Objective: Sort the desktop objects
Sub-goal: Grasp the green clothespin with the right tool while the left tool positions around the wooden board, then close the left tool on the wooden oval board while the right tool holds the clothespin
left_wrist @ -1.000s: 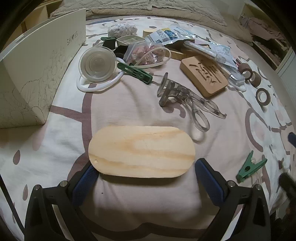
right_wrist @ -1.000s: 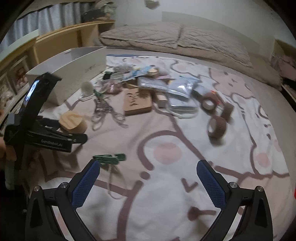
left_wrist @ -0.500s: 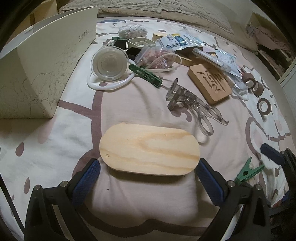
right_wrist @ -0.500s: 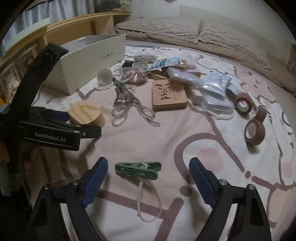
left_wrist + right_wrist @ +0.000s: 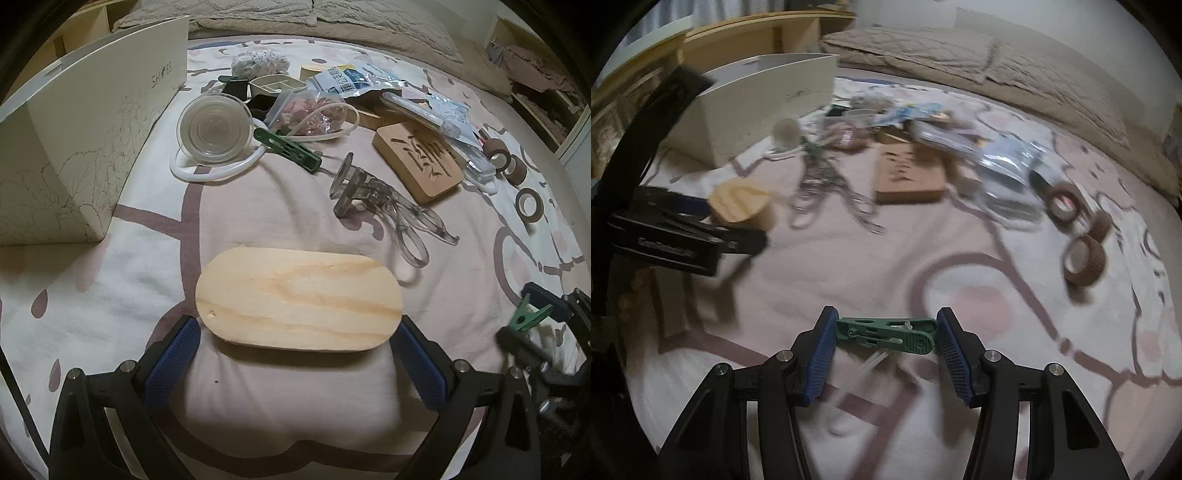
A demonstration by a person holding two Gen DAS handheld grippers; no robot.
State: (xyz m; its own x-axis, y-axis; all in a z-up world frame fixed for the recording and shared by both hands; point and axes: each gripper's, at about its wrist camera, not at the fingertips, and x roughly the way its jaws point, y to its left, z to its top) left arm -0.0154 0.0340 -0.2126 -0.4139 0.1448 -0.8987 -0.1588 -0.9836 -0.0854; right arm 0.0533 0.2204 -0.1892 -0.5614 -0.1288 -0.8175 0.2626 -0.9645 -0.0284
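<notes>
Jaws of the right gripper (image 5: 886, 334) are closed on a green clothespin (image 5: 886, 333), one blue pad on each end of it, low in the middle of the right wrist view. A thin white loop hangs from the clothespin down to the bed cover (image 5: 886, 258), which is pale with pink and brown shapes. The right view is blurry. In the left wrist view, the left gripper (image 5: 300, 350) has its jaws spread wide, and an oval wooden block (image 5: 299, 299) lies on the bed cover between the two blue pads; the pads sit just beside its ends, and it is hard to tell if they touch it. A white shoe box (image 5: 85, 147) stands in the upper left of that view. Near the box lie a round clear lid (image 5: 214, 127) on a white tube (image 5: 210, 170), and a second green clothespin (image 5: 286, 147) just right of them. Right of the middle are a clear plastic tool with loop handles (image 5: 388, 210) and a carved wooden board (image 5: 417, 162). Plastic bags (image 5: 354, 85) are piled at the top, and brown tape rolls (image 5: 528, 203) sit far right. The right gripper with its clothespin also shows at the lower right edge of the left view.
</notes>
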